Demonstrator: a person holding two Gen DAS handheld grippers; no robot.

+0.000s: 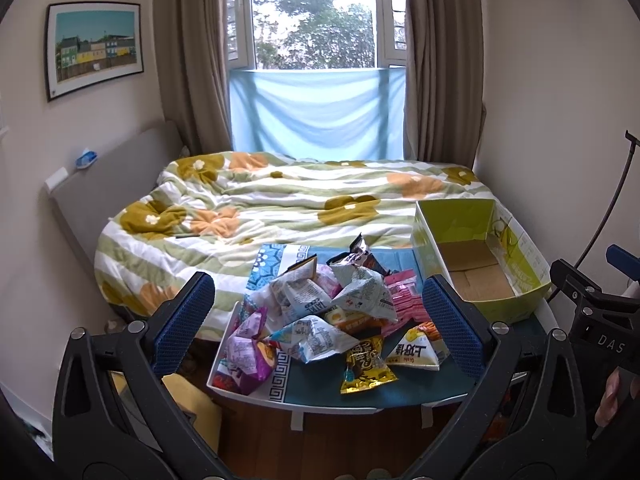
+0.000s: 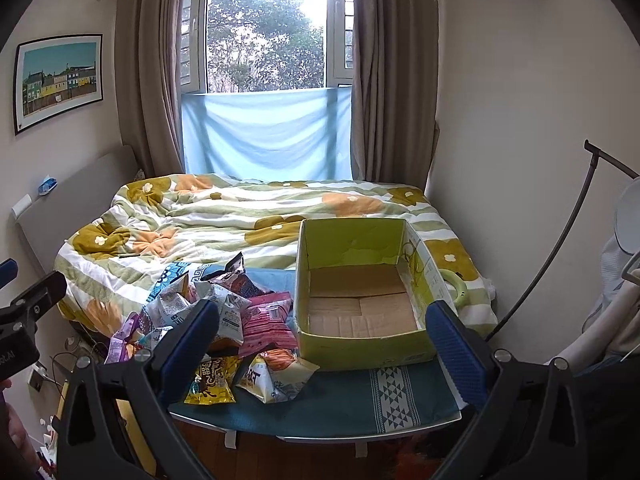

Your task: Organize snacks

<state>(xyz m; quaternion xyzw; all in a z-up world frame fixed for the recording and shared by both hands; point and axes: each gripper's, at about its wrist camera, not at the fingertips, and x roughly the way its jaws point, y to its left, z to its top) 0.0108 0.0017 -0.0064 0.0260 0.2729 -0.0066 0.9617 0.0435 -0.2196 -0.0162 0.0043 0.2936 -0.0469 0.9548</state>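
A pile of snack packets (image 1: 320, 312) lies on a small table with a teal cloth (image 1: 420, 388); the pile also shows in the right wrist view (image 2: 240, 320). An empty green cardboard box (image 1: 480, 264) stands at the table's right, open side up, also seen in the right wrist view (image 2: 360, 300). My left gripper (image 1: 318, 320) is open and empty, held back from the pile and framing it. My right gripper (image 2: 324, 332) is open and empty, framing the box's front wall. A yellow packet (image 1: 366, 364) and a white triangular packet (image 1: 416, 350) lie nearest.
A bed with a flowered quilt (image 1: 280, 200) lies behind the table, under a window with brown curtains (image 1: 192, 60). A grey headboard (image 1: 104, 184) is on the left. A black lamp stand (image 2: 560, 240) rises on the right. Wooden floor (image 1: 340, 440) lies below the table's front edge.
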